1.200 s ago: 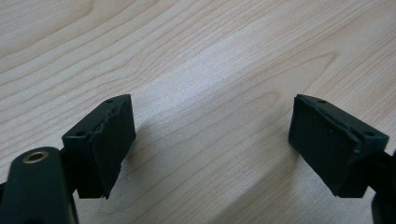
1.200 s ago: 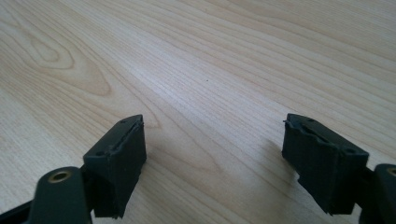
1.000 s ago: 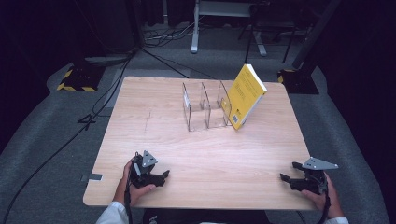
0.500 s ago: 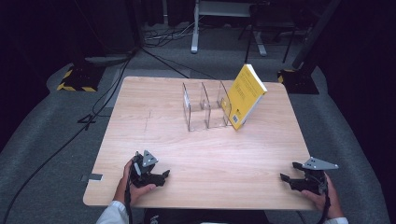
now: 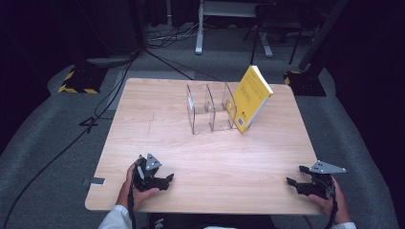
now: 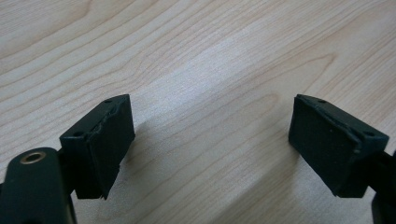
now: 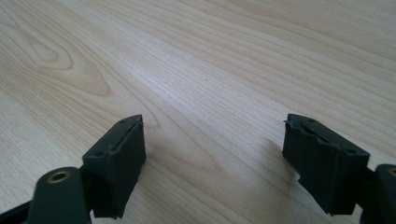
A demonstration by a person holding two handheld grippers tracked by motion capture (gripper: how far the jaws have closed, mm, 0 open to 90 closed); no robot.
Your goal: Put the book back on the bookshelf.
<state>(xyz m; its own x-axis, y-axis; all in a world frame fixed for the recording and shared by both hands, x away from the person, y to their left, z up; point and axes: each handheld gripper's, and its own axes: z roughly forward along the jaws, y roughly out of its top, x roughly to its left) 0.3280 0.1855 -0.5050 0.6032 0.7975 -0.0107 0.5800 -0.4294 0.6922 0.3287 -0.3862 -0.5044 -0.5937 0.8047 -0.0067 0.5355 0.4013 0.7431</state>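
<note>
wooden table point(image 5: 205, 157) | left gripper point(image 5: 168, 179) near-left, jaws apart, empty | right gripper point(image 5: 292, 182) near-right, jaws apart, empty | yellow book point(image 5: 250, 98) far, leaning on clear rack point(image 5: 207, 109)

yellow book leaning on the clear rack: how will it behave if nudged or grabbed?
The yellow book stands tilted against the clear divider rack, so a sideways push would probably topple or slide it. It looks like a thick paperback: likely fairly stiff, with some heft. The glossy cover may slip on the wooden table.
</note>
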